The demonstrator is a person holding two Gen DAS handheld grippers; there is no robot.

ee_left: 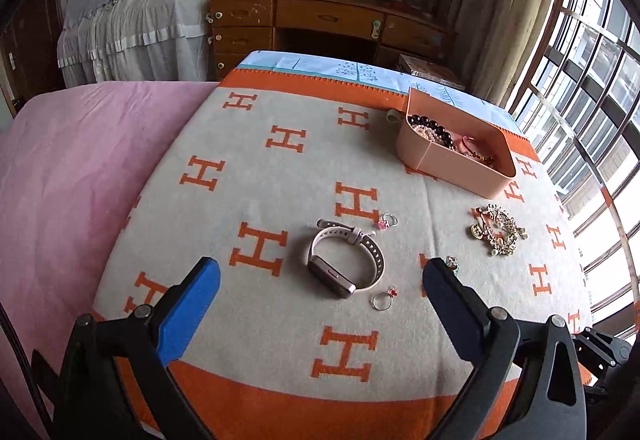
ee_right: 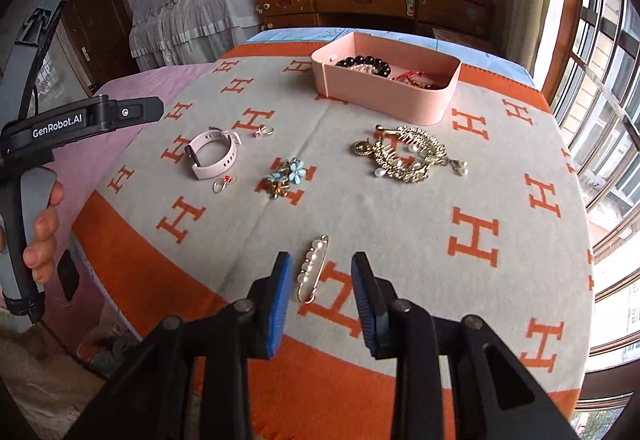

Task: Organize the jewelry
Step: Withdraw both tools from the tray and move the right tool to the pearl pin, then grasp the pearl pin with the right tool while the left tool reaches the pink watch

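Jewelry lies on a beige and orange blanket (ee_left: 280, 340). In the left wrist view my left gripper (ee_left: 320, 266) hangs open and wide over a pink-strapped watch (ee_left: 332, 274), with a ring (ee_left: 383, 300) just in front and a pink-stone ring (ee_left: 387, 220) behind. In the right wrist view my right gripper (ee_right: 322, 260) is open. A pearl safety pin (ee_right: 314, 268) lies on the blanket between its blue pads (ee_right: 280, 296), untouched. A pink box (ee_right: 380, 95) at the back holds a black bead bracelet (ee_right: 366, 61) and red cords.
A gold and pearl jewelry pile (ee_right: 408, 153) and a blue flower brooch (ee_right: 286, 177) lie mid-blanket. A person's hand (ee_right: 44, 232) grips the left tool's handle at the left edge. Pink bedding (ee_left: 80, 179) borders the blanket; a wooden desk (ee_left: 328, 19) and windows stand behind.
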